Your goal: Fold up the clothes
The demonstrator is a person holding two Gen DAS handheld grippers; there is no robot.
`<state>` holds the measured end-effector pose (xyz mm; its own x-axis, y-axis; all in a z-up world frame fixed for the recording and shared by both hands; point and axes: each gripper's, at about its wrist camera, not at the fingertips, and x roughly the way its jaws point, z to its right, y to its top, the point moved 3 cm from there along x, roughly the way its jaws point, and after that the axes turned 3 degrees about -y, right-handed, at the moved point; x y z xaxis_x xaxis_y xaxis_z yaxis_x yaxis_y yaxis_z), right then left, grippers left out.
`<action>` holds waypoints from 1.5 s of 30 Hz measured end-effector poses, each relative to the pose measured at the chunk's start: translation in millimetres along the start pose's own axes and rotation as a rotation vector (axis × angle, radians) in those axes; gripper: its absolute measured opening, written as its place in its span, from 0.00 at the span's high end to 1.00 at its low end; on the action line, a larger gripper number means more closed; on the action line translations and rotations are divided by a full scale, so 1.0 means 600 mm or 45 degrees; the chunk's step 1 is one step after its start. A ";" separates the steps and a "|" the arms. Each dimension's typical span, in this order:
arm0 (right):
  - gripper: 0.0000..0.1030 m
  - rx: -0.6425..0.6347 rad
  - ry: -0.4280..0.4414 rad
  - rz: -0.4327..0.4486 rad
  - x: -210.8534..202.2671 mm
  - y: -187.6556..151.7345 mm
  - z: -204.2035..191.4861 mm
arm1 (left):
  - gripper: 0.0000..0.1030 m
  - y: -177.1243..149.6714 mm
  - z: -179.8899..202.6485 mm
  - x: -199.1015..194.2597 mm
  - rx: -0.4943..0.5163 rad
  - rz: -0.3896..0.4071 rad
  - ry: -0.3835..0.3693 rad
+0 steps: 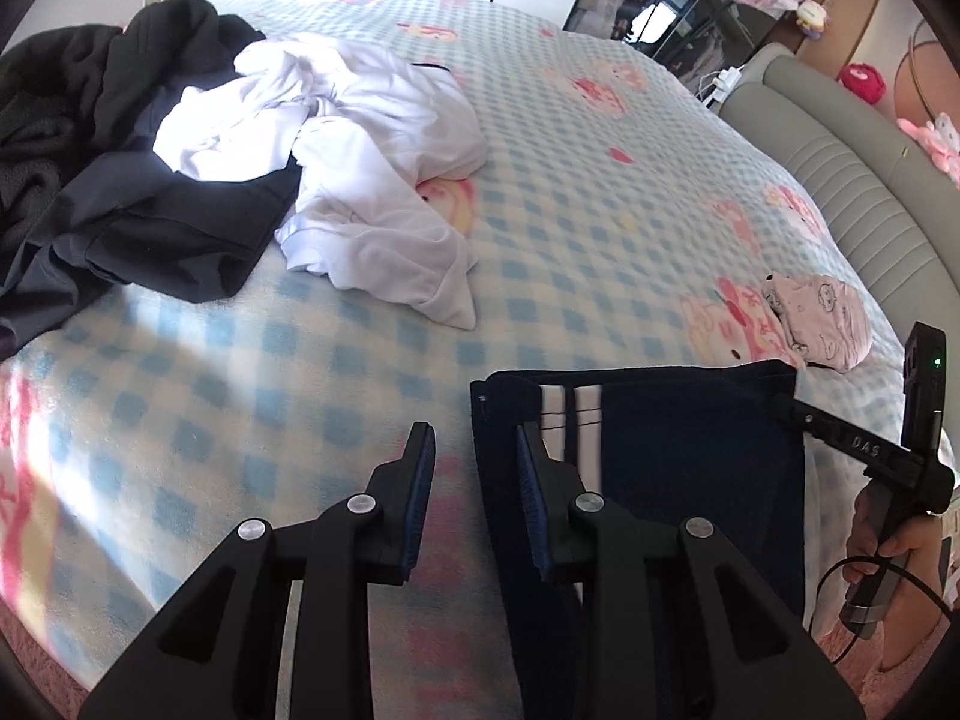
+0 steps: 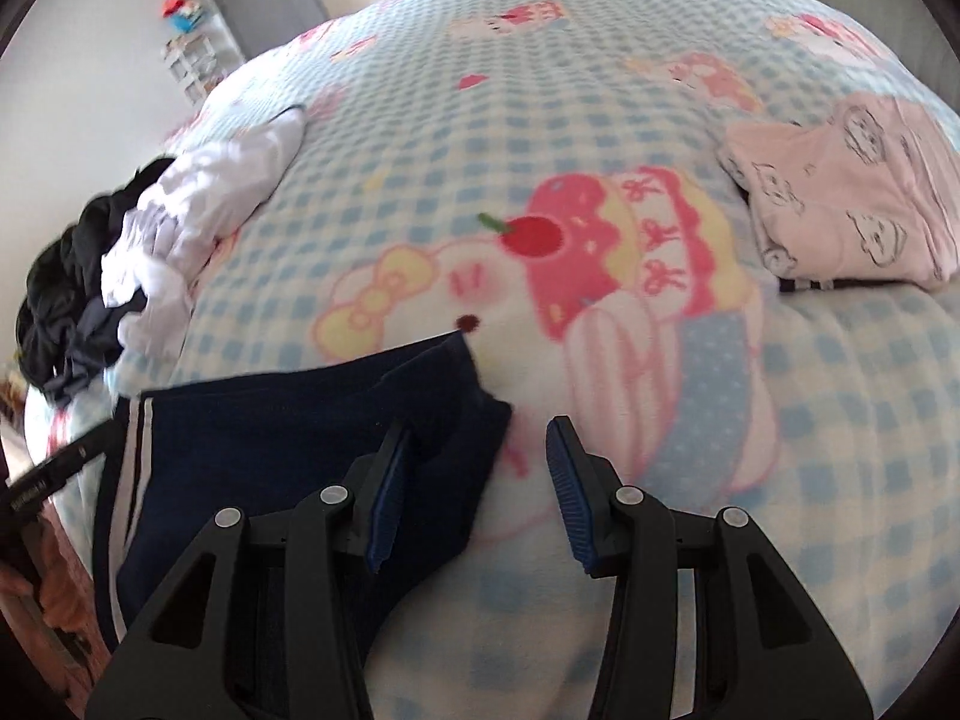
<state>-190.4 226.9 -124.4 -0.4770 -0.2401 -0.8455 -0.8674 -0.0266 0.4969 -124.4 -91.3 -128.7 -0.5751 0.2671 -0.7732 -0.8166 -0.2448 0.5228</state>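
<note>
A folded navy garment with white stripes (image 1: 678,456) lies on the checked bedspread (image 1: 540,210) at the near edge. My left gripper (image 1: 474,444) is open, its right finger over the garment's left edge, holding nothing. My right gripper (image 2: 477,444) is open over the garment's right corner (image 2: 288,450), its left finger on the cloth. The right gripper's body shows in the left wrist view (image 1: 864,450) at the garment's far right corner. A pile of unfolded white clothes (image 1: 360,168) and dark clothes (image 1: 108,180) lies at the left.
A folded pink printed garment (image 2: 852,192) lies on the bed to the right, also in the left wrist view (image 1: 822,318). A grey padded headboard (image 1: 852,180) curves along the right. Shelves and a wardrobe stand beyond the bed.
</note>
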 end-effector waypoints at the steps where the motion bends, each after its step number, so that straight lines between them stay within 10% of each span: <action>1: 0.56 0.036 0.014 0.019 -0.007 0.002 0.010 | 0.72 -0.002 -0.007 0.005 -0.017 -0.005 -0.004; 7: 0.55 0.087 0.075 0.187 -0.075 0.023 0.024 | 0.72 0.000 -0.001 -0.023 -0.036 0.103 -0.229; 13: 0.49 -0.055 -0.001 -0.042 -0.005 -0.008 -0.011 | 0.71 -0.013 -0.014 0.004 -0.090 0.058 -0.144; 18: 0.49 0.081 -0.153 0.040 -0.030 -0.011 0.019 | 0.71 -0.013 -0.021 -0.022 -0.096 0.080 -0.169; 26: 0.49 -0.046 0.205 0.008 -0.120 -0.132 -0.105 | 0.71 -0.074 0.087 -0.074 0.078 -0.088 -0.452; 35: 0.50 0.043 0.128 -0.153 -0.101 -0.231 -0.083 | 0.70 -0.172 0.120 -0.041 0.126 -0.335 -0.322; 41: 0.47 0.005 0.181 -0.052 -0.166 -0.226 -0.077 | 0.50 -0.160 0.122 -0.155 0.155 -0.119 -0.452; 45: 0.47 -0.067 0.212 -0.089 -0.140 -0.223 -0.118 | 0.52 -0.162 0.098 -0.118 0.054 -0.170 -0.387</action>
<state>-24.3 181.9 -105.7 -0.3821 -0.3928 -0.8365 -0.8869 -0.0984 0.4514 -7.3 -31.6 -103.3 -0.4460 0.5614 -0.6971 -0.8835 -0.1516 0.4432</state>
